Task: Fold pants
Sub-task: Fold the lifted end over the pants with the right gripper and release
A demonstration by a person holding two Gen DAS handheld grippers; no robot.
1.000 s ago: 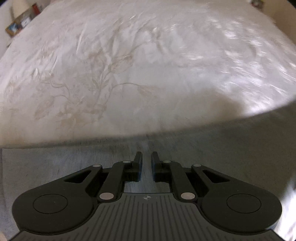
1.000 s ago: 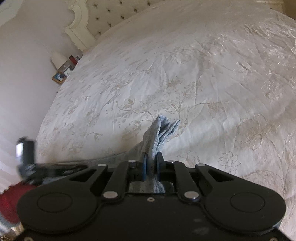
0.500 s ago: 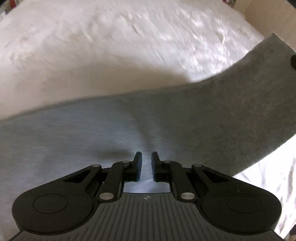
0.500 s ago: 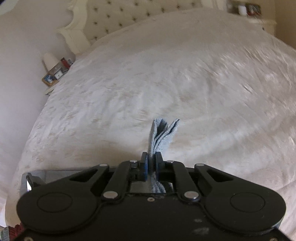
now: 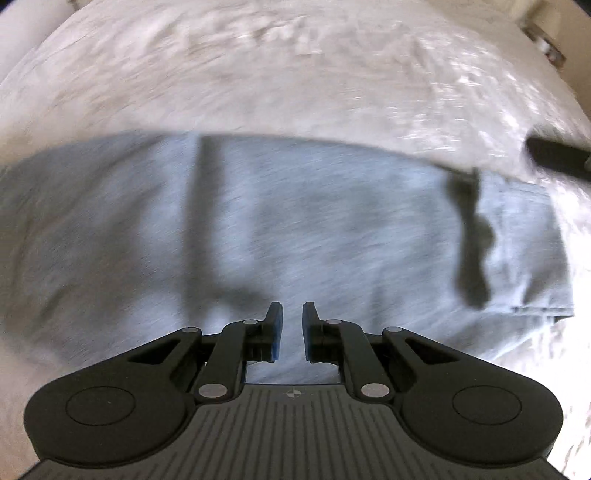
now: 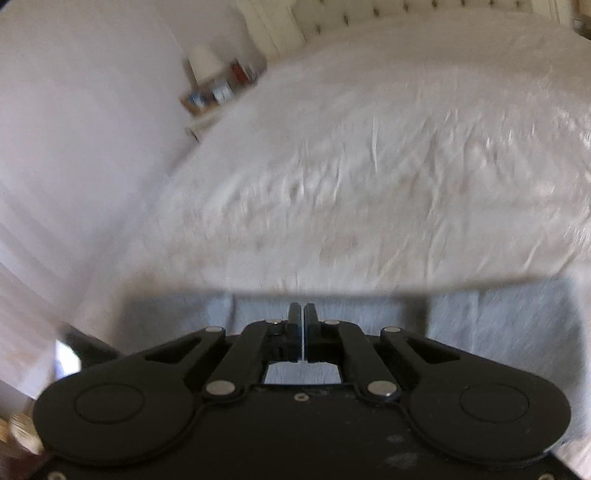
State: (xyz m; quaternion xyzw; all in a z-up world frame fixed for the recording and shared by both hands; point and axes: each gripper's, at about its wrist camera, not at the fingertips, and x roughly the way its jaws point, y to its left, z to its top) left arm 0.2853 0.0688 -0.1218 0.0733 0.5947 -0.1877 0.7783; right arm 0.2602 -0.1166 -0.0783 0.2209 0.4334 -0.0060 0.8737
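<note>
Fingers of my right gripper (image 6: 303, 312) had pinched fully together, cloth fold gone, left gripper (image 5: 291, 314) near-closed and empty, so pants (image 5: 295, 229) lay folded on bed (image 5: 295, 74) toward twelve o'clock.

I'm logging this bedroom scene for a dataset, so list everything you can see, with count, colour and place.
bedspread: one, white with a faint pattern, covering the bed
pants: one pair, light grey, spread across the near part of the bedspread
headboard: one, cream, tufted, at the far end of the bed
lamp: one, white shade, on the bedside stand
bedside stand: one, pale, left of the bed, holding small blurred items
left gripper: one, black with blue pads, over the pants
right gripper: one, black, jaws closing, no cloth seen between them, over the pants' edge
</note>
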